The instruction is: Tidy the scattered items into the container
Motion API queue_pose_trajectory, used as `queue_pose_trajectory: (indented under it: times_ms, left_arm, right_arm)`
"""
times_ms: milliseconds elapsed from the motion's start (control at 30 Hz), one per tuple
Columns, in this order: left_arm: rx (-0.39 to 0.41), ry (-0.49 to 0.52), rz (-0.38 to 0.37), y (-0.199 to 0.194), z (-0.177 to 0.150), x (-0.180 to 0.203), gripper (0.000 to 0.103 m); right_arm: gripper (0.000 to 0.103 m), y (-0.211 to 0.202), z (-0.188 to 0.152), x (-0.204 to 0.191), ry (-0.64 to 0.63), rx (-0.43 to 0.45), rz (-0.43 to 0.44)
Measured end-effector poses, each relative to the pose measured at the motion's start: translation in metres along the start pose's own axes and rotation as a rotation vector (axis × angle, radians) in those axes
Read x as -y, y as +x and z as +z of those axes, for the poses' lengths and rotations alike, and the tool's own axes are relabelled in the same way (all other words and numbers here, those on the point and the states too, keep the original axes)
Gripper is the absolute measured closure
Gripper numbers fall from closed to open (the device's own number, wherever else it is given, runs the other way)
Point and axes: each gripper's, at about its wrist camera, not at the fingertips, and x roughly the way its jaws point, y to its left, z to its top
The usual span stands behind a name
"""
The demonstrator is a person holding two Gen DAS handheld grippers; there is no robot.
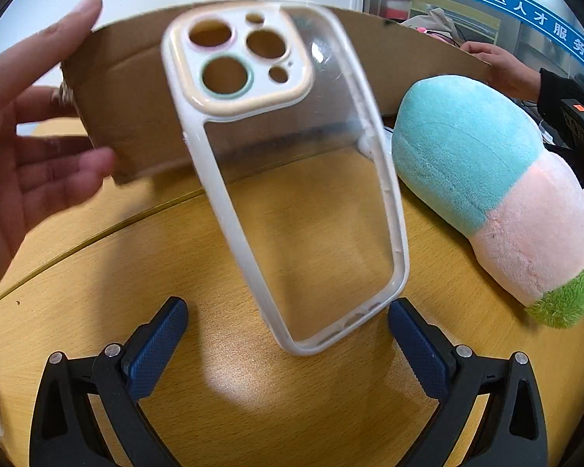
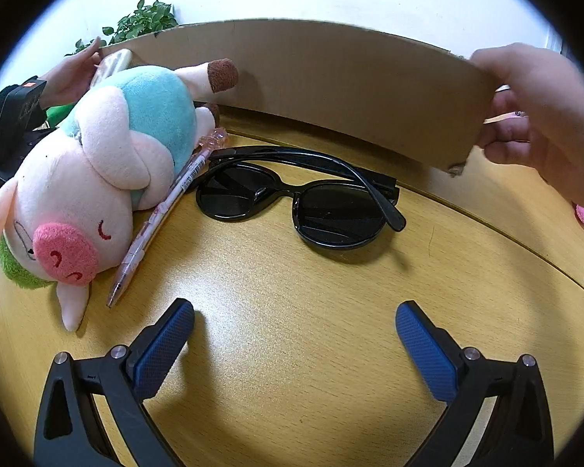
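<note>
In the left wrist view a clear phone case (image 1: pixel 292 179) with a white rim and cream camera block lies on the wooden table, its near end between the fingers of my open left gripper (image 1: pixel 288 330). A plush pig (image 1: pixel 494 194) lies to its right. In the right wrist view my open, empty right gripper (image 2: pixel 294 334) hovers in front of black sunglasses (image 2: pixel 303 198). A pink pen (image 2: pixel 163 210) lies between the sunglasses and the plush pig (image 2: pixel 97 179). A brown cardboard container wall (image 2: pixel 331 78) stands behind them.
Two bare hands hold the cardboard (image 1: pixel 136 116) at its ends: one hand (image 1: pixel 27 144) at left and one hand (image 2: pixel 545 116) at right. A green plant (image 2: pixel 144 19) stands behind it. A black device (image 2: pixel 15 124) sits at the table's far left.
</note>
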Motion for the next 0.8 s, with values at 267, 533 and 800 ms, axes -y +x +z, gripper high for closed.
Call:
queue_pose_trajectory:
  times_ms: [267, 533, 800]
  left_arm:
    - [0.0, -0.002, 0.002, 0.0001, 0.0002, 0.0002, 0.0]
    - [0.0, -0.002, 0.002, 0.0001, 0.0002, 0.0005, 0.0]
    - [0.0, -0.002, 0.002, 0.0002, 0.0002, 0.0007, 0.0]
  right_arm:
    - [0.0, 0.0017, -0.0001, 0.0005, 0.0, 0.0, 0.0]
    - [0.0, 0.0027, -0.0002, 0.0005, 0.0, 0.0, 0.0]
    - [0.0, 0.0032, -0.0003, 0.0006, 0.001, 0.0, 0.0]
